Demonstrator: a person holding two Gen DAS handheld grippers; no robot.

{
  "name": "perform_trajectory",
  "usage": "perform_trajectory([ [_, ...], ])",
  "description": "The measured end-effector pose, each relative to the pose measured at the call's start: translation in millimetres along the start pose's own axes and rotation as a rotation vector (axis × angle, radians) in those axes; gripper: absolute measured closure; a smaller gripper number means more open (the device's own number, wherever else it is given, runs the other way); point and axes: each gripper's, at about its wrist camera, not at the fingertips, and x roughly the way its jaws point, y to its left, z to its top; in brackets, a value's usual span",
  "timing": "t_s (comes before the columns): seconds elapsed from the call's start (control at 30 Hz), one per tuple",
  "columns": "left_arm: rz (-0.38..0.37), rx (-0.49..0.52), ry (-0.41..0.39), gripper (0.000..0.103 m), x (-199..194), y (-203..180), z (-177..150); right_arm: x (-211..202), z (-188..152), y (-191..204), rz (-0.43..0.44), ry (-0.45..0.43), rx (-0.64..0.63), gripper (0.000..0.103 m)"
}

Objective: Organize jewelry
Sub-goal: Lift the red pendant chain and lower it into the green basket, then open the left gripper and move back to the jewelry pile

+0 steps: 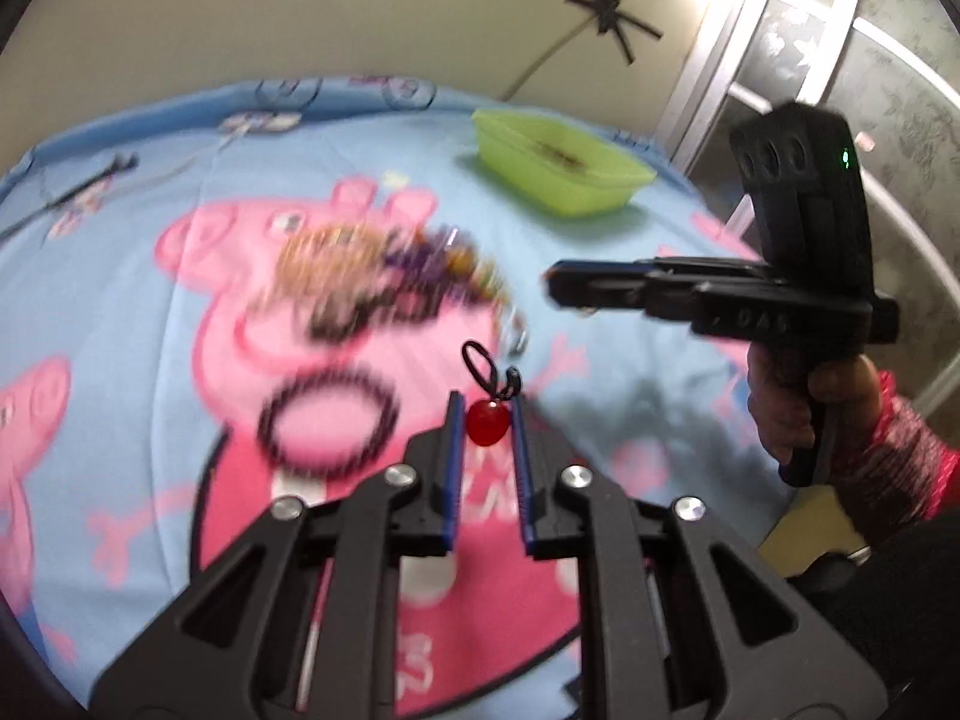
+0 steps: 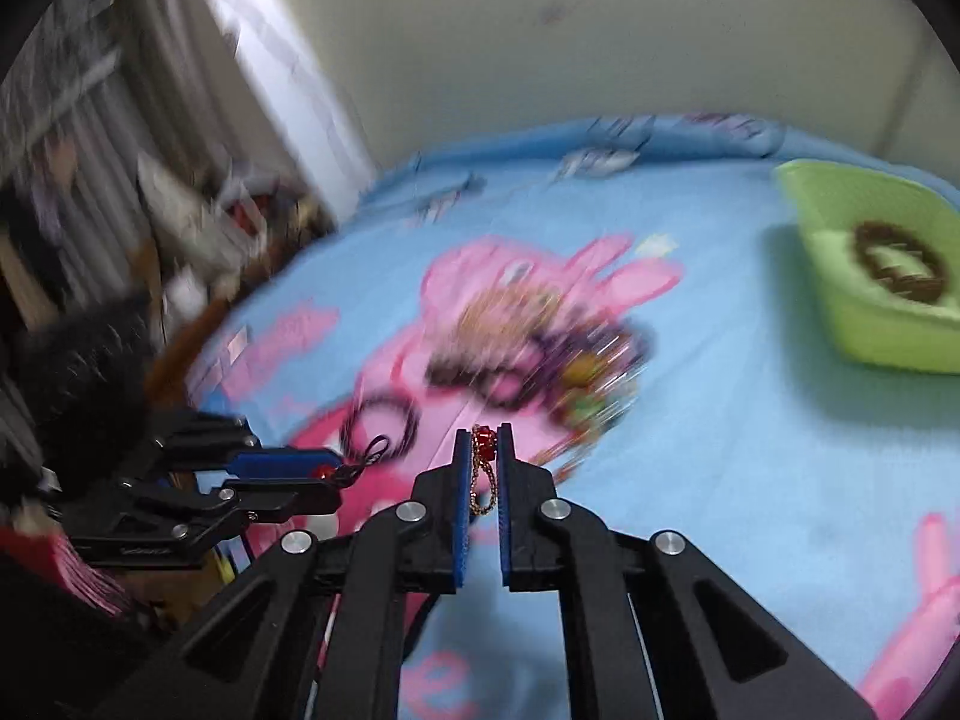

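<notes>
My left gripper (image 1: pixel 487 414) is shut on a red cherry-like charm (image 1: pixel 487 423) with a black cord loop, held above the bed. It also shows at the left of the right wrist view (image 2: pixel 336 474). My right gripper (image 2: pixel 483 444) is shut on a gold chain with red beads (image 2: pixel 483 462); it shows in the left wrist view (image 1: pixel 558 285) at the right. A blurred pile of jewelry (image 1: pixel 384 276) lies on the pink pig print (image 2: pixel 540 348). A black bead bracelet (image 1: pixel 330 420) lies near it. A green tray (image 1: pixel 558 162) holds a dark bracelet (image 2: pixel 894 261).
A blue cartoon bedsheet (image 1: pixel 120 276) covers the bed. A beige wall runs behind it. A window frame (image 1: pixel 828 60) stands at the right in the left wrist view. Cluttered shelves (image 2: pixel 198 204) stand at the left in the right wrist view.
</notes>
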Motion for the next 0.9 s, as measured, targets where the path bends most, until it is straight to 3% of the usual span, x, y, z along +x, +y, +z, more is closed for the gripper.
perform_trajectory([
  [0.23,-0.087,0.141,-0.059,0.089,52,-42,113,-82,30,-94,-0.176,-0.237,0.200,0.103],
  [0.33,-0.129,0.163,-0.040,0.089,97,-59,158,-90,40,-130,-0.249,-0.250,0.244,0.103],
  [0.5,-0.096,0.149,0.064,0.088,178,-70,196,-74,45,-164,-0.277,-0.205,0.285,0.103],
  [0.57,-0.078,0.133,0.110,0.075,198,-71,197,-68,45,-177,-0.277,-0.192,0.331,0.100],
  [0.6,-0.076,0.121,0.125,0.065,203,-69,198,-68,44,-182,-0.274,-0.198,0.347,0.093],
  [0.63,-0.082,0.099,0.141,0.064,209,-67,198,-70,43,-187,-0.272,-0.219,0.363,0.087],
  [0.77,-0.132,0.033,0.143,0.064,195,-52,200,-81,39,-187,-0.264,-0.281,0.379,0.081],
  [0.87,-0.134,-0.022,0.046,0.064,140,-21,202,-99,33,-172,-0.278,-0.360,0.346,0.079],
  [0.9,-0.120,-0.046,0.005,0.064,116,-6,200,-103,30,-164,-0.297,-0.378,0.338,0.070],
])
